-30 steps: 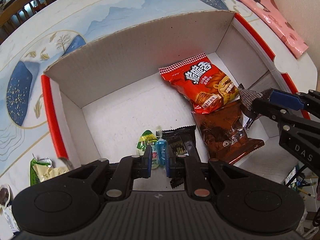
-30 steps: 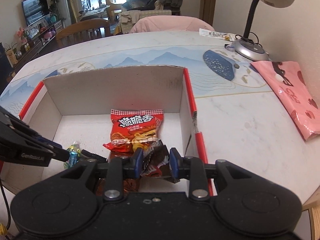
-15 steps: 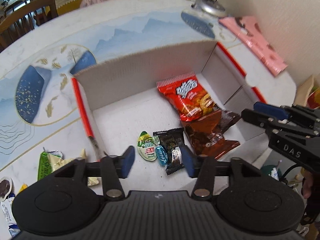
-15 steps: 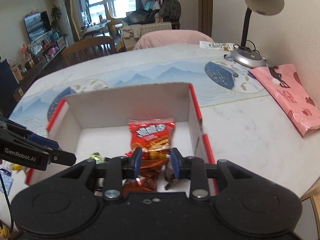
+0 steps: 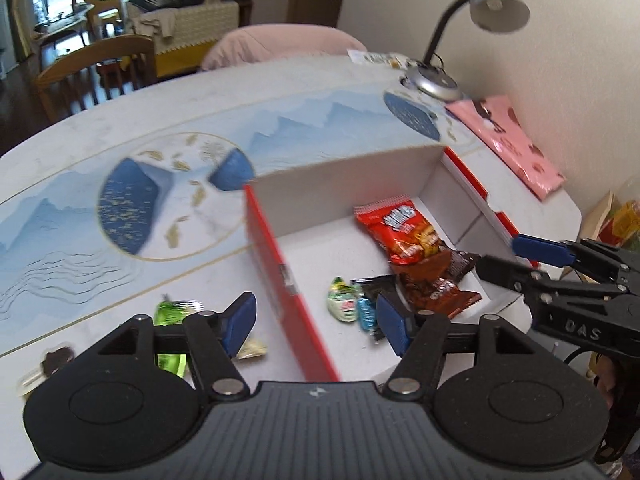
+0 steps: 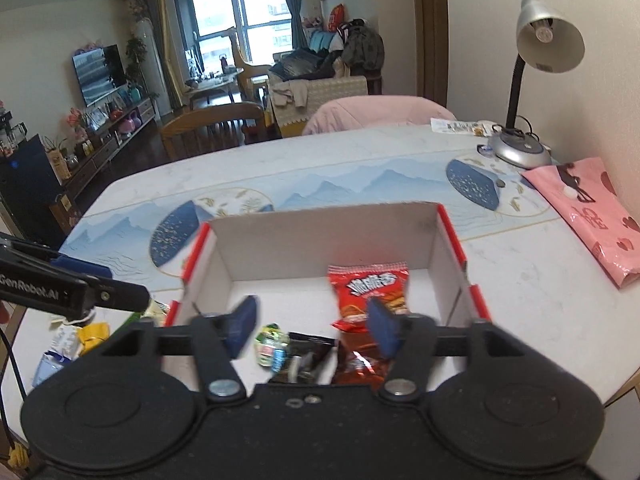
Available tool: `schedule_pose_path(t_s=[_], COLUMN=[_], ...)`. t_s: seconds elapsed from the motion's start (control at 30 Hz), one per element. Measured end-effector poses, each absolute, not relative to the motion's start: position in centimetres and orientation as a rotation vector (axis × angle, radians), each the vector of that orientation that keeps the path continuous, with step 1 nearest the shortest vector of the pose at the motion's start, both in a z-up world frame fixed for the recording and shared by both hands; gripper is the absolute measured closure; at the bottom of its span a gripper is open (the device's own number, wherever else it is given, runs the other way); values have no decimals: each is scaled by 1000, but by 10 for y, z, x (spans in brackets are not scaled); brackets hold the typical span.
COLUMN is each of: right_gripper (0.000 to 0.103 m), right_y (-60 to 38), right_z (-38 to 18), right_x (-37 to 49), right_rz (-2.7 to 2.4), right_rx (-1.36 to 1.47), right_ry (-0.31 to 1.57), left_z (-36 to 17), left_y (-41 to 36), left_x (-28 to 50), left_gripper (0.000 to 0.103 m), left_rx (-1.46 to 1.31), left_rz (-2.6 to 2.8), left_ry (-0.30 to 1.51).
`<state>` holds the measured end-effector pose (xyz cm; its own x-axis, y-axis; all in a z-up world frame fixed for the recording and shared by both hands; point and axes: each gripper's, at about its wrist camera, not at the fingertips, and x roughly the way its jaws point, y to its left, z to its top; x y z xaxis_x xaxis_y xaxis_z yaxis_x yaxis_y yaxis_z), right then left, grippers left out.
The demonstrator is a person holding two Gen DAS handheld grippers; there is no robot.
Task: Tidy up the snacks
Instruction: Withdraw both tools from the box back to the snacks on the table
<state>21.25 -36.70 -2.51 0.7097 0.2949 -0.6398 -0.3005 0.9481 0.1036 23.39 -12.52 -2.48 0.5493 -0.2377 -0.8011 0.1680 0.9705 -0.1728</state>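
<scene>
A white cardboard box with red rims (image 5: 267, 248) (image 6: 320, 236) sits on the table. Inside lie a red chip bag (image 5: 402, 232) (image 6: 370, 290), a brown packet (image 5: 436, 284) (image 6: 358, 364), a black packet (image 5: 378, 286) (image 6: 306, 354), a green-white candy (image 5: 342, 305) (image 6: 271, 341) and a small blue candy (image 5: 366, 312). My left gripper (image 5: 316, 324) is open and empty, raised over the box's left wall. My right gripper (image 6: 314, 330) is open and empty above the box's near side. Loose snacks lie left of the box: a green packet (image 5: 174, 312) and a dark one (image 5: 58, 358).
A desk lamp (image 6: 524, 92) and a pink bag (image 6: 592, 216) stand at the table's right. More loose wrappers (image 6: 76, 340) lie at the left near edge. Chairs (image 6: 212, 128) stand beyond the far side of the table.
Both grippers let go of their snacks in the box, opened wide and pulled up and back. The left gripper has shifted left over the box wall.
</scene>
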Motion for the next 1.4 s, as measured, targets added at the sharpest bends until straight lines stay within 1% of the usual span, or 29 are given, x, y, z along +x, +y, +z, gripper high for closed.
schedule_pose_path(t_s=[0.03,0.1,0.33,0.47,0.53,0.57,0.93,1.17,1.4], right_gripper=[24,21,6,4,1,0,0,0,1], right_y=[-363,-355,-323,-304,-294,-288,-226,-190,-160], right_z=[-24,-23,-24,-26,-27,-28,-40,-57,-77], right_x=[210,206,192,186,182,181,165,166,178], right_rz=[333,345,377,405,416,423,519,569,558], right_rx=[-9,-11,-20,-19,-20,-21,-68,-108,-89], right_ry=[700,696,697,701,701,701,748,813,915], left_z=[-23,-20,-17,-18,-20,-22,-49,-85,-127], left_y=[-118,-102,-40,-11,3,10,66,82,90], left_x=[230,222,187,170,162,159,130,121,116], left_gripper=[37,34,29,29,27,26,25,25,25], left_rx=[-82,-89,-159,-162,-168,-175,-240,-235,-231], left_rz=[-229,-207,-112,-51,-20,-10,45,55,73], left_ry=[949,931,863,841,833,835,896,988,1083])
